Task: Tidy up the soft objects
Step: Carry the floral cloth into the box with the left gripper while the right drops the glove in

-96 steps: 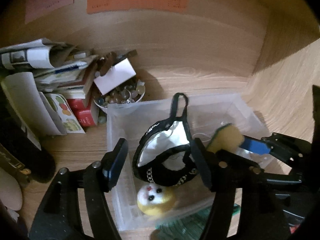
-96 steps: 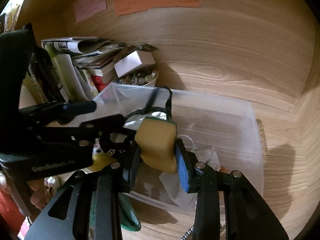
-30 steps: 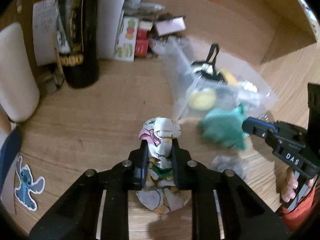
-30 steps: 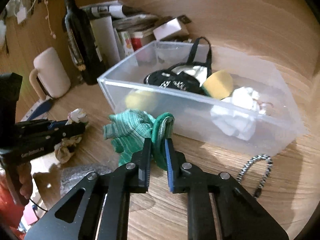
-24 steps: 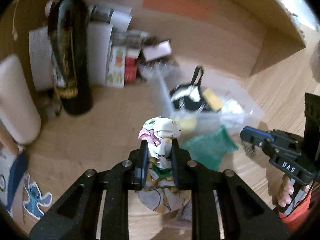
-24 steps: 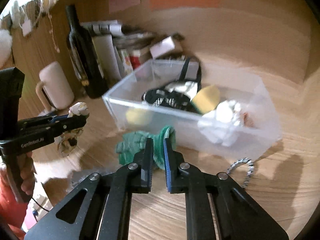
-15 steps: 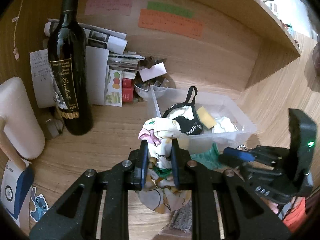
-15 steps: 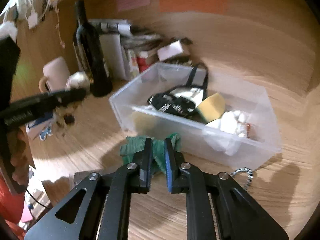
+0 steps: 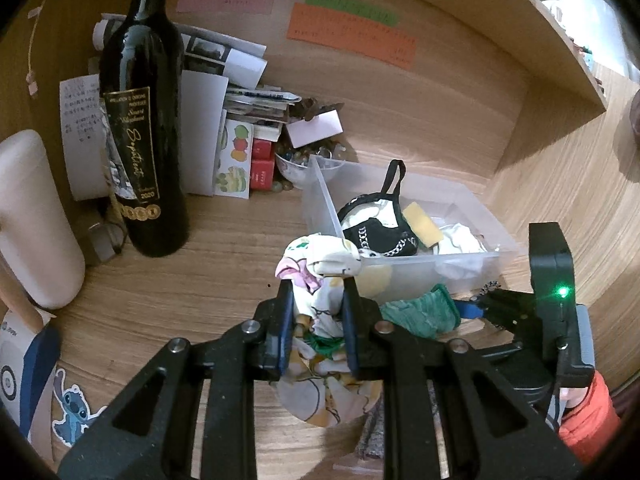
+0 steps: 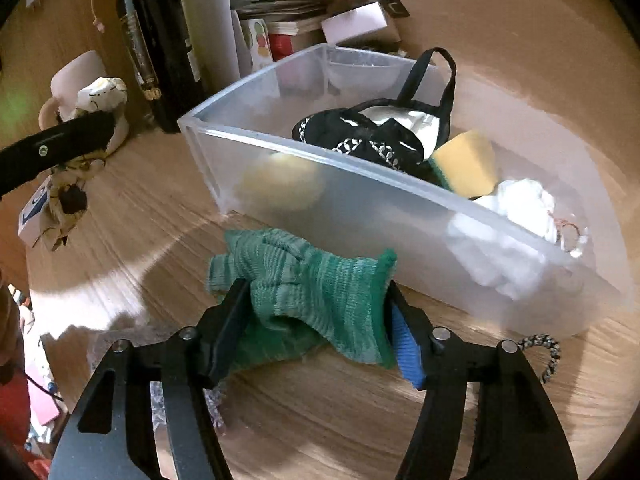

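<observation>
My left tongs (image 9: 314, 320) pinch the floral cloth (image 9: 320, 264); my right tongs (image 10: 316, 320) are opening around the green glove (image 10: 304, 280) beside the bin (image 10: 360, 184); next, lift the cloth over its rim.

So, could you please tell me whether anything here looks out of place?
Yes: the green knitted glove lies on the wooden desk outside the clear plastic bin, between the opening jaws of the right gripper, rather than with the soft items inside.
</observation>
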Motion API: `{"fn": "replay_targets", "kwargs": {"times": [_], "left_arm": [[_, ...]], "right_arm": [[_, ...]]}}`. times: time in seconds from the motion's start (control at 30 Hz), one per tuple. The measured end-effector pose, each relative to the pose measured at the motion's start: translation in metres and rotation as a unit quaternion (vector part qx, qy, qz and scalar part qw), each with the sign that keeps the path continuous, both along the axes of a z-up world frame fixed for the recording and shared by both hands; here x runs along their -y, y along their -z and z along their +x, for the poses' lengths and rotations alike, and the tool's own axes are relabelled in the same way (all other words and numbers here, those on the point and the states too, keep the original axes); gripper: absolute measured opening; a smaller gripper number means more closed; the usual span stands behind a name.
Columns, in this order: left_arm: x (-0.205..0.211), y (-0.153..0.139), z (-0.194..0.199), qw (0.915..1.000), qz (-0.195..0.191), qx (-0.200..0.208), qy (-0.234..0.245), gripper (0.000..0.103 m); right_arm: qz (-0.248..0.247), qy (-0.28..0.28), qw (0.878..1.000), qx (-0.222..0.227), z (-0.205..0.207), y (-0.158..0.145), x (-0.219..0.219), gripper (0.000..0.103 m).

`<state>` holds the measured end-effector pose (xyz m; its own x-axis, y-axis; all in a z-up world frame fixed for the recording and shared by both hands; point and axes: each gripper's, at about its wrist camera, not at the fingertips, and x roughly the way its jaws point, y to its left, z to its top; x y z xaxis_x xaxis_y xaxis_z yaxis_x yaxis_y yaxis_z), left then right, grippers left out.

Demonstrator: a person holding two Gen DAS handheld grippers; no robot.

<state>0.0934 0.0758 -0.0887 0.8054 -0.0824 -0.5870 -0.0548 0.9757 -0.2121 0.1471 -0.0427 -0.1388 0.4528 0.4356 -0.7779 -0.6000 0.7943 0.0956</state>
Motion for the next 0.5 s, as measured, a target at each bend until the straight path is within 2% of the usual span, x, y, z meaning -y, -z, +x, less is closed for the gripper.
{"fn": "replay_targets", "kwargs": {"times": [0.1,0.3,0.5], "left_arm": [[0.0,0.0,0.003,1.0,-0.003,0.0,0.003,0.02],[0.006,-0.006,0.006,0.9999,-0.004,0.005,0.01,0.02],[0.019,-0.024,0.01,0.9994,0.005,0.027,0.024,0.02]], "right_arm": [[0.013,-0.003,1.0,-0.006,0.001,0.0,0.003,0.043],[0.029,0.003,0.999,0.013,-0.008,-0.008,0.014,0.015],[0.069,0.013,0.997,0.043,-0.024,-0.035,0.039,0.014]]}}
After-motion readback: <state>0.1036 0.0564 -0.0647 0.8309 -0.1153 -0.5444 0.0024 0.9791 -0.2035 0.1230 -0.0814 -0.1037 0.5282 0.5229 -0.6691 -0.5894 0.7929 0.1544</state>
